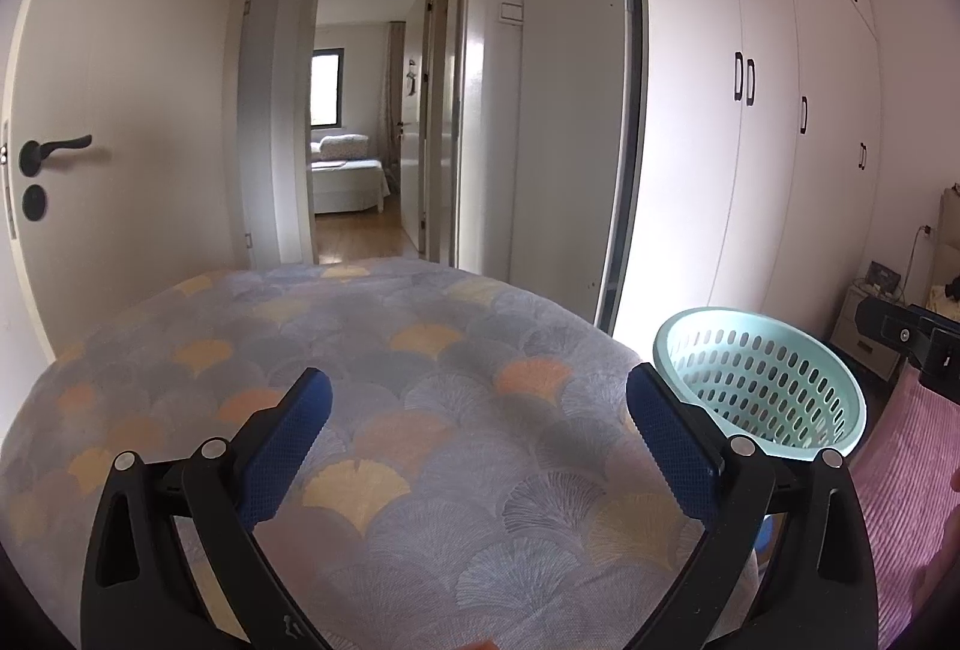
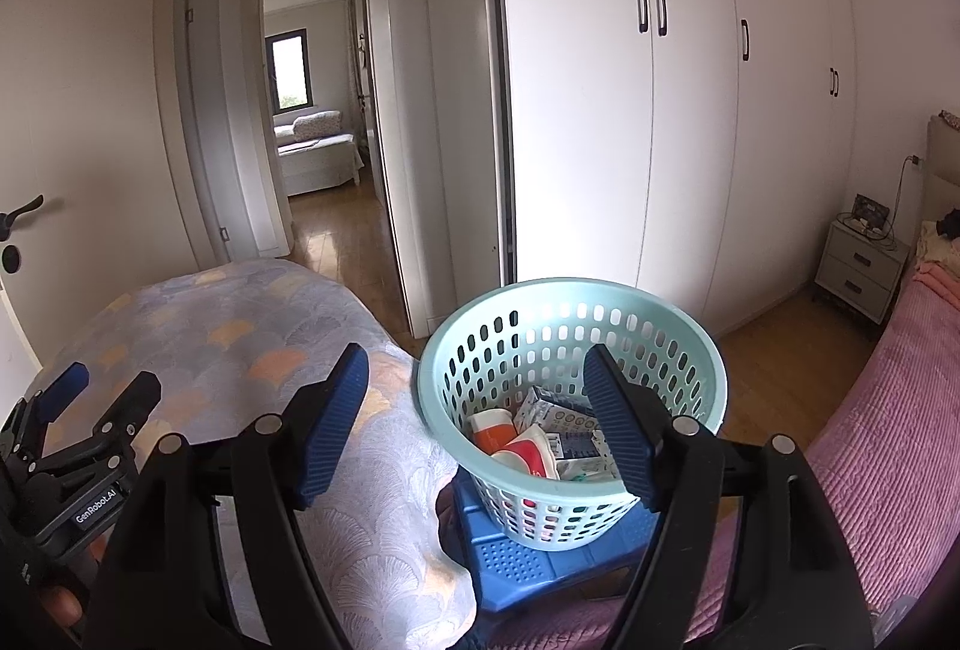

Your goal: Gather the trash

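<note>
My pale-green perforated plastic basket (image 2: 570, 410), lower centre, holds cartons; both tongs (image 1: 480, 446) (image 2: 477, 422) spread empty; nothing left visible.

We see a fan-patterned cover (image 1: 384, 410) in the foreground, a white wardrobe (image 2: 690, 110) with black handles to the right, a grey nightstand (image 2: 861, 269) beside a pink bedspread (image 2: 888, 410), and an open doorway (image 1: 372, 110) onto a farther bedroom.
</note>
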### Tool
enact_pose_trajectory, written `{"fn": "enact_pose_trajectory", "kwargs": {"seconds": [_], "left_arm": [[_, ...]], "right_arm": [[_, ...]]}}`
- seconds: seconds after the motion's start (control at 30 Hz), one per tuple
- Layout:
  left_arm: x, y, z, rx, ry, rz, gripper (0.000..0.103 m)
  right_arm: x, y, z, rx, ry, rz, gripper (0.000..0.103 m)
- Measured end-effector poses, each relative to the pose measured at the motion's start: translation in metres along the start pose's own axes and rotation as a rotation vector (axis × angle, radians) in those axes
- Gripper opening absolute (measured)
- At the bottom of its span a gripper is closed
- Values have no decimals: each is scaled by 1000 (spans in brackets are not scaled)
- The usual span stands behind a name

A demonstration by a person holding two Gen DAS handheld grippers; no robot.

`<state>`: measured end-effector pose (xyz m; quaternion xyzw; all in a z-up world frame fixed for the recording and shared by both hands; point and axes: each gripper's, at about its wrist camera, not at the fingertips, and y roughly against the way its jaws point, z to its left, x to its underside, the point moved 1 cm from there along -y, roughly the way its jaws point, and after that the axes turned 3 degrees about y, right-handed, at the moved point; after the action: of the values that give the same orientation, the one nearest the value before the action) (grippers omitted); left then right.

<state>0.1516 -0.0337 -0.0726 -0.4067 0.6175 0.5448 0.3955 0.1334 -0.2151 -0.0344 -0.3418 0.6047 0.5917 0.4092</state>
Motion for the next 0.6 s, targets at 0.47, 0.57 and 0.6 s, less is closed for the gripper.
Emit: {"fn": "enact_pose_trajectory", "kwargs": {"seconds": [0.47, 0.57, 0.6], "left_arm": [[1, -1, 0, -1, -1, 2, 95], [1, -1, 0, 0, -1, 3, 95], [1, -1, 0, 0, -1, 3, 95]], "right_arm": [[0, 0, 1, -3, -1, 0, 71], [1, 0, 1, -3, -1, 1, 71], [1, -1, 1, -3, -1, 1, 71]]}}
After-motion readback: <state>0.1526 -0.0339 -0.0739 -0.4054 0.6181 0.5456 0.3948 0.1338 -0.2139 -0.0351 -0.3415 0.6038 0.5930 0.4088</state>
